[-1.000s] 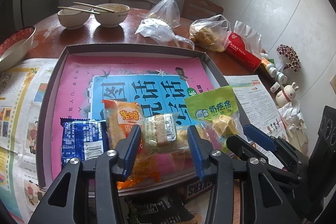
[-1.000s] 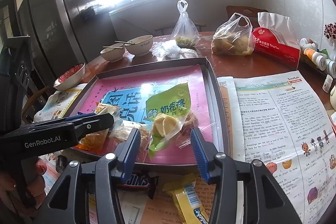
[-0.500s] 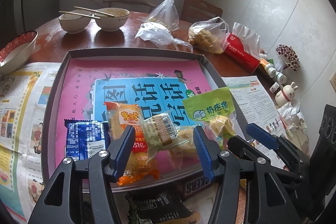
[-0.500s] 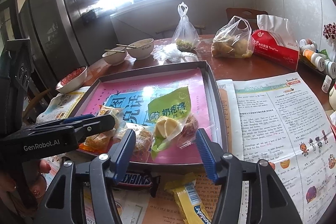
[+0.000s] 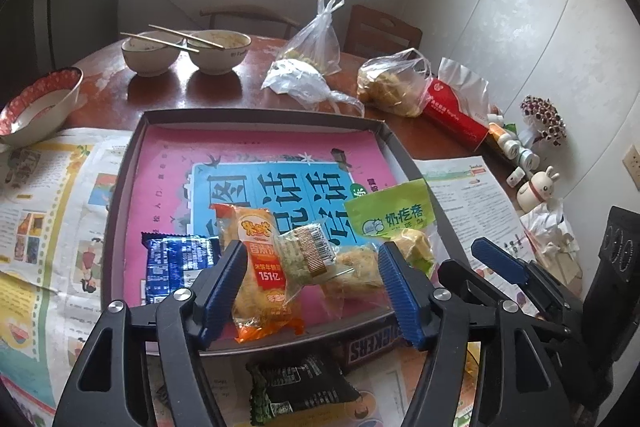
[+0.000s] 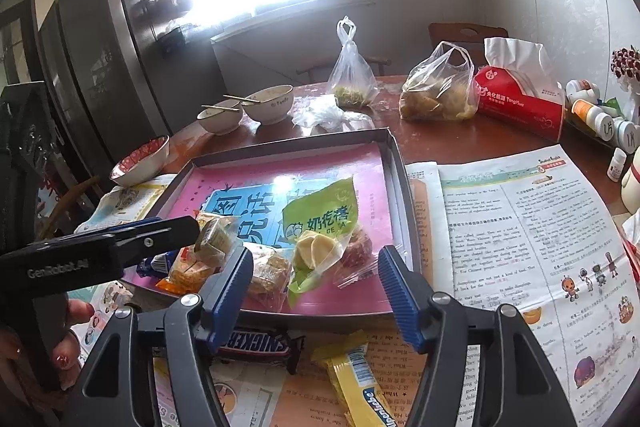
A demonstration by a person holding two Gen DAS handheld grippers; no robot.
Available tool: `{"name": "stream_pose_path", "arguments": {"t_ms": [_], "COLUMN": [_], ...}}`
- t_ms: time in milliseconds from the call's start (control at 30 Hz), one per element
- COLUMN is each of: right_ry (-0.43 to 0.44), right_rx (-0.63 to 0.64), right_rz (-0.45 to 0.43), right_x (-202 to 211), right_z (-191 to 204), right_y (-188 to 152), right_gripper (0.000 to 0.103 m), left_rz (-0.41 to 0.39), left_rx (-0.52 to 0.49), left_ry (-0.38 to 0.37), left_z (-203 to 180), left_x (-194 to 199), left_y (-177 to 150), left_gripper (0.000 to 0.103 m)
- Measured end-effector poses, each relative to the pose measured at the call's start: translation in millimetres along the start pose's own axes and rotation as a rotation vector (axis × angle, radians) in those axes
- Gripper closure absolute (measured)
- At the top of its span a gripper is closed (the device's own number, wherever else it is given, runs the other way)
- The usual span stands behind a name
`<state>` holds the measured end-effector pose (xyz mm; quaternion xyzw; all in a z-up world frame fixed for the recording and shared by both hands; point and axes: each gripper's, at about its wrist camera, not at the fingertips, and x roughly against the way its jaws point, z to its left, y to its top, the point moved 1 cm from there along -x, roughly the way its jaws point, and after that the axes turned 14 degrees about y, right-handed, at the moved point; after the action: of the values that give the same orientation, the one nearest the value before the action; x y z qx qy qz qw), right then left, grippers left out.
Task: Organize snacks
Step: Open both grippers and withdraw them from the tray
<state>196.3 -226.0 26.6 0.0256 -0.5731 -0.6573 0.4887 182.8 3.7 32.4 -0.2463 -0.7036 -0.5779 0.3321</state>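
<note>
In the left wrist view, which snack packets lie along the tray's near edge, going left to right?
Blue packet → orange packet → clear-wrapped cake with a barcode label → green packet, all inside the tray.

A: Where's room in the dark shallow tray (image 5: pixel 124 163)?
B: Its far pink half lies bare; crinkly snack packets (image 5: pixel 280 259) crowd the near edge.
A: And beyond?
B: Two pale ceramic bowls (image 5: pixel 188 53) and knotted clear plastic bags (image 5: pixel 320 43) block the table.
</note>
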Motion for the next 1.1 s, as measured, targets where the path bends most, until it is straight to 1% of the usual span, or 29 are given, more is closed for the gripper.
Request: {"name": "stream_pose_path", "arguments": {"t_ms": [767, 1100], "right_ry": [0.019, 0.008], "right_rx": [0.046, 0.041], "right_rz": [-0.018, -0.019], "right_x": [18.4, 25.4], "right_z": [17.2, 14.9], "right_y": [-1.8, -3.9], "right_gripper": [0.033, 0.032], "left_rz": [-0.017, -0.012], "left_rx": [0.029, 0.058], "left_ry": [-0.004, 0.017], "left_z": [24.1, 43.3], "left_x": [33.8, 39.7], "left_y": [-7.0, -15.0], "left_gripper": [0.031, 0.030]}}
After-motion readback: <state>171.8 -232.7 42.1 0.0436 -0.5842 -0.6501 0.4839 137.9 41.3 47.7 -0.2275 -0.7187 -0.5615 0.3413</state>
